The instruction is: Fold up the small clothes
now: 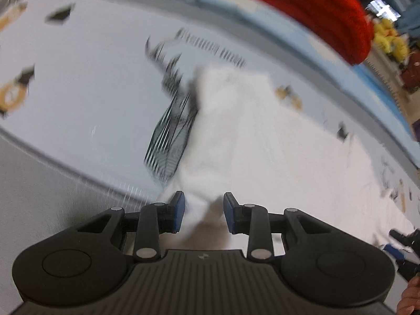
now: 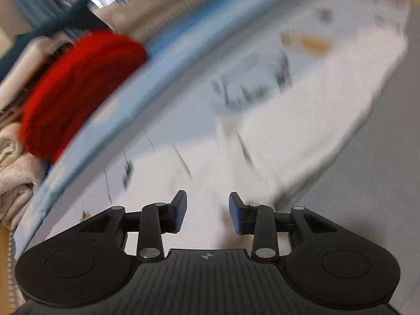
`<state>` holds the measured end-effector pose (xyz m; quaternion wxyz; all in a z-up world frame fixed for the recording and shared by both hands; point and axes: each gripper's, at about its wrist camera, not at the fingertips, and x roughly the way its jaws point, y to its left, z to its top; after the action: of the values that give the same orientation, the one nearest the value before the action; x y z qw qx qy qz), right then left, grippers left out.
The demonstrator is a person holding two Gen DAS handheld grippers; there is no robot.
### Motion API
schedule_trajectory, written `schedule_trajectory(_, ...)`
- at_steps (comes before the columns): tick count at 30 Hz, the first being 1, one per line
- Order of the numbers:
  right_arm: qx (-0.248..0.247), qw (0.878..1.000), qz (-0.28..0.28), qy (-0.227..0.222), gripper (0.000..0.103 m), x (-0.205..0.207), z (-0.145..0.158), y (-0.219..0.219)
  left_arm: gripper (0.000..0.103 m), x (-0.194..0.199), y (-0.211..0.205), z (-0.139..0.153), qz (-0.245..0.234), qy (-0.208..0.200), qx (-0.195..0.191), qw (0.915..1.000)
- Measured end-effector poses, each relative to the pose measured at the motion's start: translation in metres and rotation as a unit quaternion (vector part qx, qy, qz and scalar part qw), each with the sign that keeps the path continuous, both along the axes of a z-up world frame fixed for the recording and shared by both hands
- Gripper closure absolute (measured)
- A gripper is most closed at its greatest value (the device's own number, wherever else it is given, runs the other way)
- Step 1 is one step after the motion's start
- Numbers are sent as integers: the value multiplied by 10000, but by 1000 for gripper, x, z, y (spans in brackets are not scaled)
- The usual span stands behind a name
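Lying on the pale printed sheet point(image 1: 78, 60), the white garment point(image 1: 236, 136) runs up between the left gripper point(image 1: 204, 214) pads; both grippers stand part open, the right gripper point(image 2: 208, 214) holding nothing. Risk: unclamped cloth may slip and bunch, spoiling the fold.
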<state>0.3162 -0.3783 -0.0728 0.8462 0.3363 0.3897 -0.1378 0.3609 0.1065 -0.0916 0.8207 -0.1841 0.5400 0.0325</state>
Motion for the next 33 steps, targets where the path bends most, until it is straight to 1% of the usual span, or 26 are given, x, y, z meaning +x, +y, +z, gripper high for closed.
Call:
schedule_trajectory(1, 65, 9995, -57, 320, 66, 2, -10, -2, 68, 0, 1, -5, 26, 82, 60, 9999)
schedule_trajectory(3, -34, 9963, -217, 835, 64, 1, -23, -4, 67, 0, 2, -3, 55, 77, 87, 9999)
schedule_trajectory(4, -43, 9947, -311, 976, 64, 0, -26, -5, 67, 0, 3, 1, 118, 46, 60, 9999)
schedule_trajectory(5, 15, 9943, -376, 996, 64, 0, -27, -7, 67, 0, 3, 5, 172, -23, 79, 9998)
schedule_trajectory(6, 67, 9947, -394, 952, 64, 0, -25, -8, 67, -1, 2, 10, 189, -119, 151, 9996)
schedule_trajectory(8, -19, 9964, -317, 783, 64, 1, -17, -9, 67, 0, -3, 13, 99, -246, 244, 9993)
schedule_trajectory(11, -175, 9983, -225, 503, 64, -4, -7, -5, 67, 3, -7, 4, 21, -60, 194, 9998)
schedule_trajectory(12, -203, 9985, -225, 445, 64, -3, -7, -7, 67, 3, -9, 2, 12, 2, 243, 9997)
schedule_trajectory(14, -255, 9986, -237, 396, 64, -4, -5, -8, 67, 2, -11, 3, -22, -20, 340, 9994)
schedule_trajectory(16, -305, 9985, -245, 384, 64, -7, -5, -10, 67, 0, -16, 10, -77, -158, 423, 9990)
schedule_trajectory(19, -429, 9984, -187, 332, 64, -8, -5, -12, 66, -2, -30, 16, -359, -366, 594, 9969)
schedule_trajectory(20, -471, 9983, -160, 302, 64, -8, -5, -12, 64, -2, -32, 13, -415, -355, 572, 9969)
schedule_trajectory(21, -500, 9983, -121, 270, 64, -8, -4, -12, 64, 0, -32, 5, -413, -241, 456, 9978)
schedule_trajectory(22, -484, 9985, -69, 245, 64, -8, -4, -12, 65, 1, -31, -3, -349, -95, 301, 9989)
schedule_trajectory(23, -408, 9989, -40, 240, 63, -8, -6, -13, 65, 0, -28, -8, -267, -45, 187, 9995)
schedule_trajectory(25, -152, 9992, -96, 355, 63, -10, -13, -17, 64, -1, -30, -3, -301, -74, 271, 9992)
schedule_trajectory(27, -154, 9981, -207, 556, 63, -12, -19, -20, 64, -4, -37, 7, -375, -200, 418, 9982)
schedule_trajectory(28, -173, 9979, -238, 582, 63, -13, -21, -21, 64, -6, -40, 10, -424, -278, 417, 9978)
schedule_trajectory(33, -374, 9985, -217, 346, 63, -17, -10, -32, 64, -11, -51, 15, -664, -385, 401, 9962)
